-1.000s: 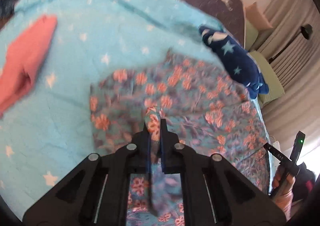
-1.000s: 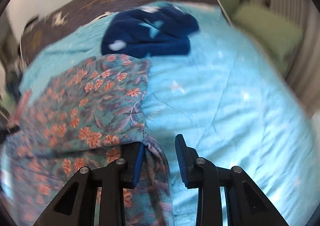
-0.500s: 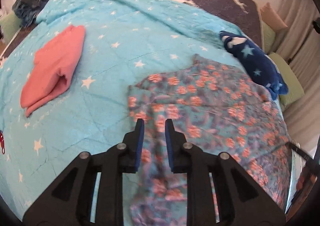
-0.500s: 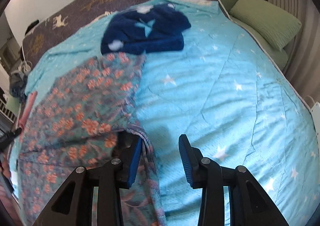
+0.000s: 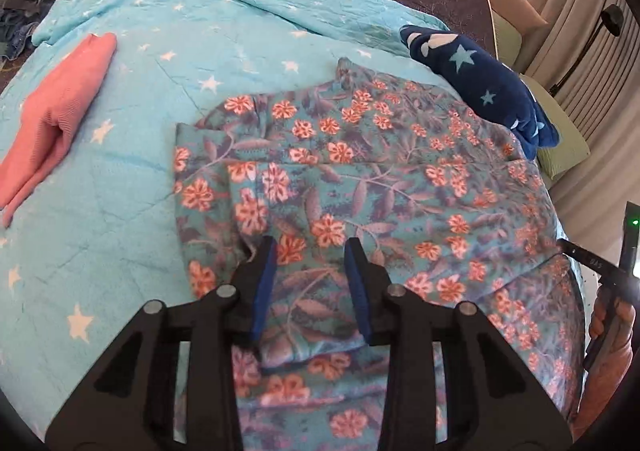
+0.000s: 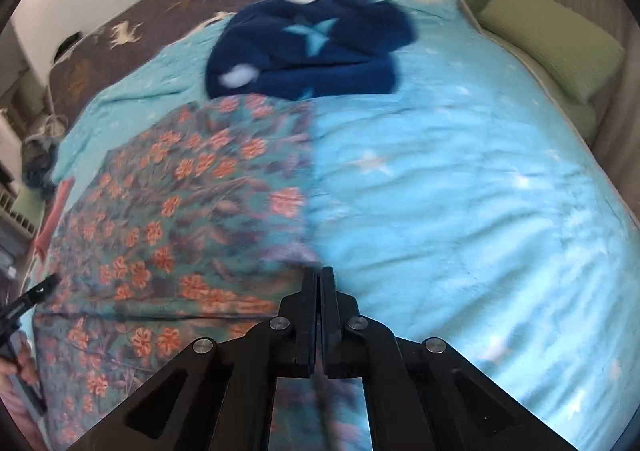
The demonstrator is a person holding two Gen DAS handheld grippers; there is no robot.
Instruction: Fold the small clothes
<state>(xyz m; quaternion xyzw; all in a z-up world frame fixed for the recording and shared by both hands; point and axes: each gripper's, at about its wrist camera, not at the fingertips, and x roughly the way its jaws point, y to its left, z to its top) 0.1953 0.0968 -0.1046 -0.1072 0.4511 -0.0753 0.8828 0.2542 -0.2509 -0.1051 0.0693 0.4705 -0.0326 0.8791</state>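
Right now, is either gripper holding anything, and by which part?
The right gripper is shut at the floral garment's right edge, though blur hides the pinch. The left gripper has just opened above it, holding nothing.

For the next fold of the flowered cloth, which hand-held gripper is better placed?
Probably the right hand-held gripper: its jaws are shut at the flowered cloth edge. The left hand-held gripper has just been opening and grips nothing.

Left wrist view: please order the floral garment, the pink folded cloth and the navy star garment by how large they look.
1. floral garment, clearly the largest.
2 and 3. pink folded cloth and navy star garment look alike; fisheye edges make ranking unsure.
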